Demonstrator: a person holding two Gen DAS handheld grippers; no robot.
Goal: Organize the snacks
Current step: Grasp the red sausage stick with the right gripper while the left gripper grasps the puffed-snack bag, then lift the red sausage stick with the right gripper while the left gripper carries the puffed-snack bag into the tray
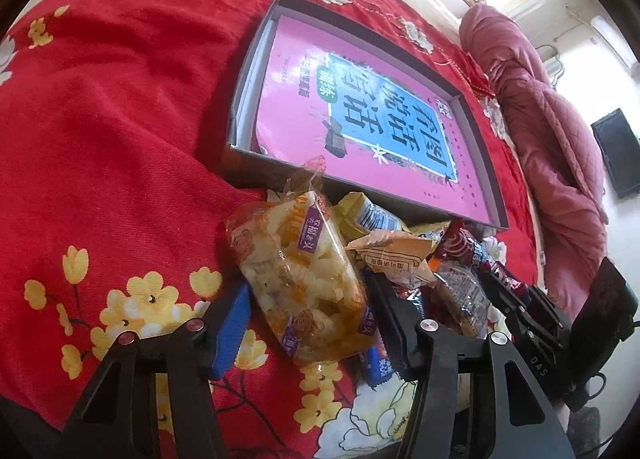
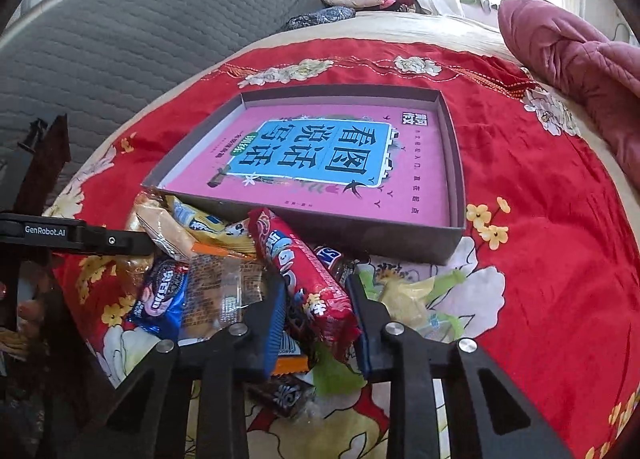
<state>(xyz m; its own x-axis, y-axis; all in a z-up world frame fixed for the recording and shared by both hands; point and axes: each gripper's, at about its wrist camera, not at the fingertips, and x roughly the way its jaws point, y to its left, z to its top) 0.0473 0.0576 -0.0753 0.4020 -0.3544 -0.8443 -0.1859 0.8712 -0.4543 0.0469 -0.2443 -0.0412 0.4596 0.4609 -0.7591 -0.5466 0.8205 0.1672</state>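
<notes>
**Both grippers closing on snacks beside the box**

The left gripper (image 1: 304, 323) has its blue-padded jaws around a clear packet of pale, chunky snacks (image 1: 298, 279), low in the left wrist view; whether the pads press it yet cannot be told. The right gripper (image 2: 316, 319) pinches a long red foil-wrapped biscuit roll (image 2: 304, 271) at the centre bottom of its view. The snack pile lies on the red floral bedspread (image 1: 120, 119), just before the shallow grey cardboard box (image 2: 452, 139) with a pink book (image 2: 420, 179) inside. Each packet should probably be lifted clear of its neighbours before being carried over the box's near wall and set flat.
</notes>
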